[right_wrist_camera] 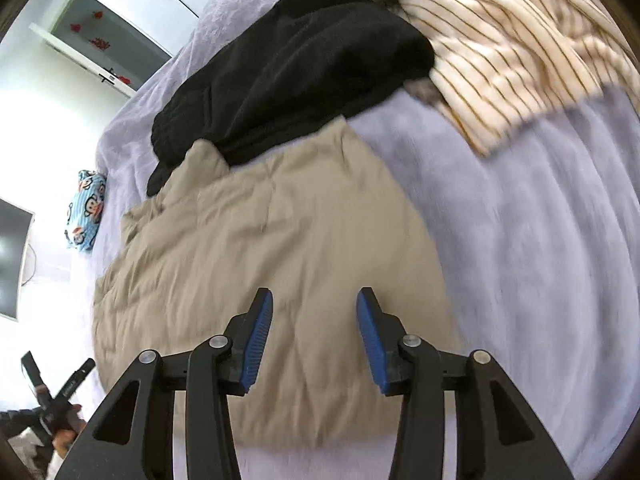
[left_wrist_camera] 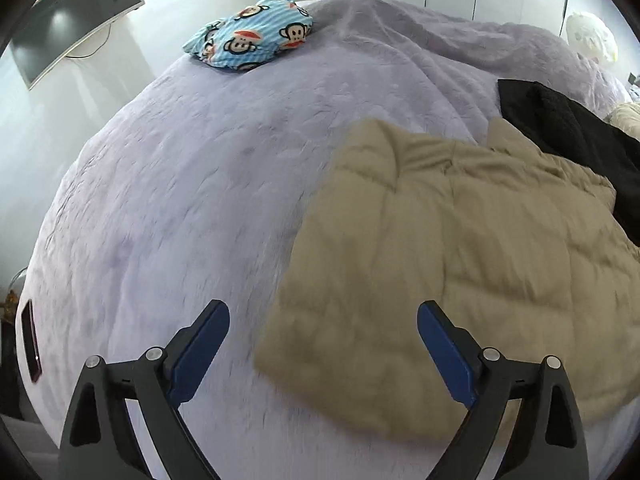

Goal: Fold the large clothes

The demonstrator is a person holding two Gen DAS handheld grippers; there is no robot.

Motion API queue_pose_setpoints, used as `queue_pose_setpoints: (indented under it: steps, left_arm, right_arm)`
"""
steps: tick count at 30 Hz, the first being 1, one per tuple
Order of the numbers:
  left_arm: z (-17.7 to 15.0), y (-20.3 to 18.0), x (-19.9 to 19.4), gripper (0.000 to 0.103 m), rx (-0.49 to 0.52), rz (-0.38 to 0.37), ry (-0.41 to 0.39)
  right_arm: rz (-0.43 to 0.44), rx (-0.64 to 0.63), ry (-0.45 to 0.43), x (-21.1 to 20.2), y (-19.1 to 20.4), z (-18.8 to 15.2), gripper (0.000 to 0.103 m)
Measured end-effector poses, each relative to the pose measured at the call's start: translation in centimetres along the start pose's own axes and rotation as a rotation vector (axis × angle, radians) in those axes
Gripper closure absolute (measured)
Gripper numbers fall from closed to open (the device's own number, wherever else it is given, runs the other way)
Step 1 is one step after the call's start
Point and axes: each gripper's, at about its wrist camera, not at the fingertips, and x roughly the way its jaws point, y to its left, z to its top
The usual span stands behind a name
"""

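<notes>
Both grippers, the left gripper (left_wrist_camera: 323,338) and the right gripper (right_wrist_camera: 315,334), hang open over the bed (left_wrist_camera: 180,200), holding nothing. The tan coat (right_wrist_camera: 272,264) lies folded near the bed's edge. The black top (right_wrist_camera: 296,68) and striped cloth (right_wrist_camera: 512,64) look unfolded.

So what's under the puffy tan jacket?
The fuzzy lilac blanket shows all around the folded tan quilted jacket; one far corner rests on the black fleece garment. Anything directly beneath is covered.
</notes>
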Motion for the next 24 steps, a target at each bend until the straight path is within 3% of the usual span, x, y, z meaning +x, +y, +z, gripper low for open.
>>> queue_pose_setpoints:
  steps: [4,8,12,15,18,21,23,24]
  left_arm:
    - [-2.6,-0.4,-0.5,0.007,0.000,-0.024,0.055]
    - [-4.5,-0.9,-0.7,0.007,-0.034,-0.076,0.114]
    - [-6.4,-2.1,-0.4,0.007,-0.019,-0.101,0.158]
    - [-7.2,-2.7,-0.2,0.007,-0.008,-0.108,0.185]
    - [-7.7,-3.3,-0.1,0.000,0.013,-0.096,0.198]
    - [-7.9,-3.7,-0.2,0.000,0.023,-0.099,0.193]
    - [-7.9,-3.8,-0.1,0.000,0.021,-0.110,0.195]
    - [-8.0,-3.9,0.0,0.000,0.018,-0.113,0.196]
  right_arm:
    - [0.018,0.028,0.028,-1.6,-1.0,-3.5,0.049]
    - [0.039,0.067,0.061,-2.0,-1.5,-6.3,0.037]
    - [0.060,0.108,0.108,-1.7,-2.2,-8.2,0.036]
    - [0.096,0.133,0.137,-1.0,-2.1,-9.0,0.021]
    - [0.139,0.156,0.158,-0.5,-2.0,-9.4,0.021]
    - [0.171,0.165,0.164,0.0,-1.8,-9.6,0.016]
    - [0.194,0.178,0.158,0.2,-1.8,-9.8,0.000]
    - [0.206,0.187,0.149,0.3,-1.8,-9.8,0.000]
